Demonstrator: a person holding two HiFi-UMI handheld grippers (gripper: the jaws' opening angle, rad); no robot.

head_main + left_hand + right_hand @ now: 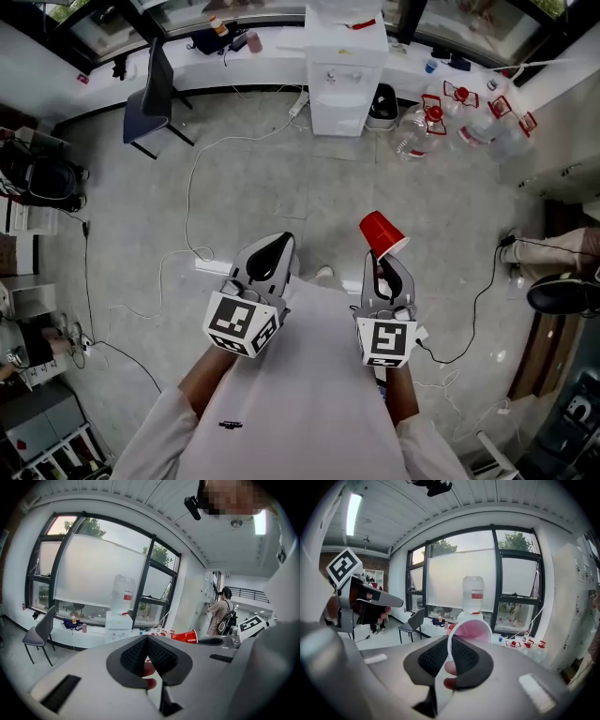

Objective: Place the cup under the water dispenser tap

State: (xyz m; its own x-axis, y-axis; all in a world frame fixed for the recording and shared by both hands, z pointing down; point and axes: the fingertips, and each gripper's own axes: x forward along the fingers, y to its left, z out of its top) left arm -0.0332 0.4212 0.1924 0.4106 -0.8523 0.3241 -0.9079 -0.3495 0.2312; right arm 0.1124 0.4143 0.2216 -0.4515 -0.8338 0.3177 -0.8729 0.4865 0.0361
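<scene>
While the right gripper (382, 269) pinches the red cup (383, 233) at its rim, left gripper (277, 247) clenched empty, open floor (281, 178) toward the water dispenser (345, 84).

Both arms forward, elbows bent, sleeves light.
- Left forearm (199, 377) angles toward 1 o'clock; left gripper (277, 244) points same way, slightly below level.
- Left gripper view: left gripper (147, 640) jaws together, nothing between; fingertips (147, 669) show just below pads.
- Right forearm (403, 398) runs toward 12 o'clock; right gripper (382, 261) at 3 o'clock of left, well apart.
- Right gripper view: right gripper (450, 645) jaws pinch cup (469, 631) by rim; cup tilted.
- Marker cubes face up.
</scene>
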